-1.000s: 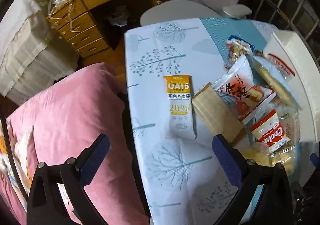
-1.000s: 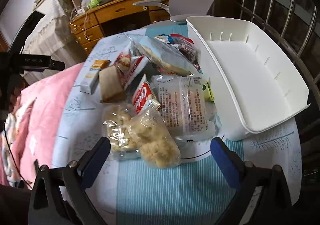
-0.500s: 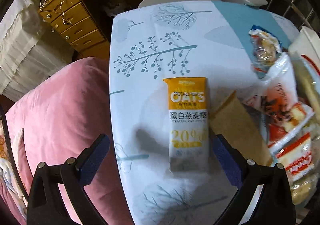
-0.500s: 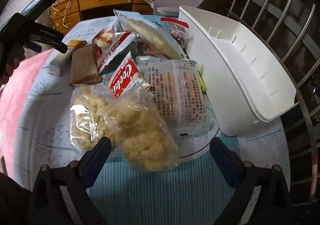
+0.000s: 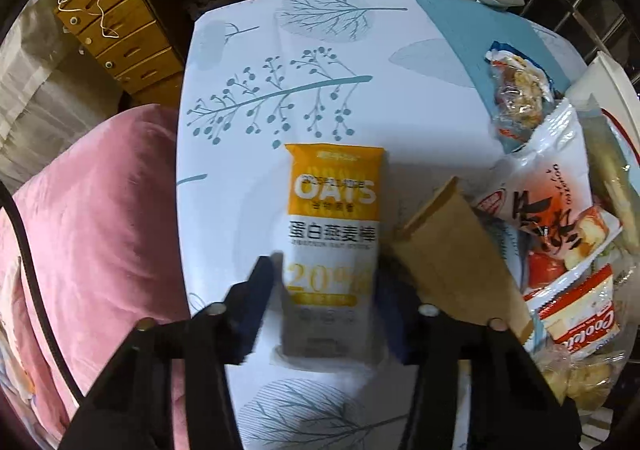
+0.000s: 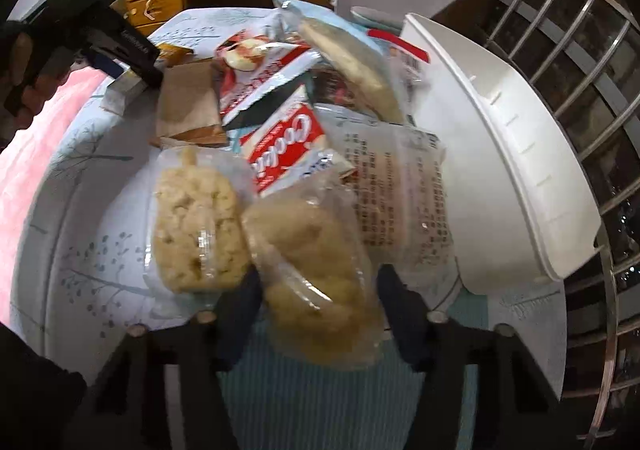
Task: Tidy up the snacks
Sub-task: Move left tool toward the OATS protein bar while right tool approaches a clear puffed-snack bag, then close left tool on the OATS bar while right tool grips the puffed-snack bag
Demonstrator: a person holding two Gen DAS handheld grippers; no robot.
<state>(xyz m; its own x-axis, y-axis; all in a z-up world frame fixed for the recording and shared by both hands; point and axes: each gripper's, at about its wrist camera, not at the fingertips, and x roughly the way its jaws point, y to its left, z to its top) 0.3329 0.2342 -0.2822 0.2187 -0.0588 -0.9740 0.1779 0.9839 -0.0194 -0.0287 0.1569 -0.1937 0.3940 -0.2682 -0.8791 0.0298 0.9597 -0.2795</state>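
Risk: soft wrappers slipping or crushing as both pairs of jaws, just closing, pinch only near ends. Left gripper (image 5: 326, 304) narrowed onto oat bar (image 5: 334, 246), pads at its sides; contact blurred but apparently gripping. Right gripper (image 6: 318, 302) narrowed around clear pastry bag (image 6: 312, 274), seemingly squeezing it. Oat bar flat on tablecloth (image 5: 280, 89), long axis 12-to-6, orange end toward 12. Pastry bag running 11-to-5, white bin (image 6: 500, 177) at 2.

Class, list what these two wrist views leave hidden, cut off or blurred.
- Left wrist view: the oat bar has small print at its lower end blurred; the left gripper fingers flank it.
- Right wrist view: the white bin shows no floor; its tilted wall hides it.
- Right wrist view: the clear-wrapped pastry is motion-blurred.
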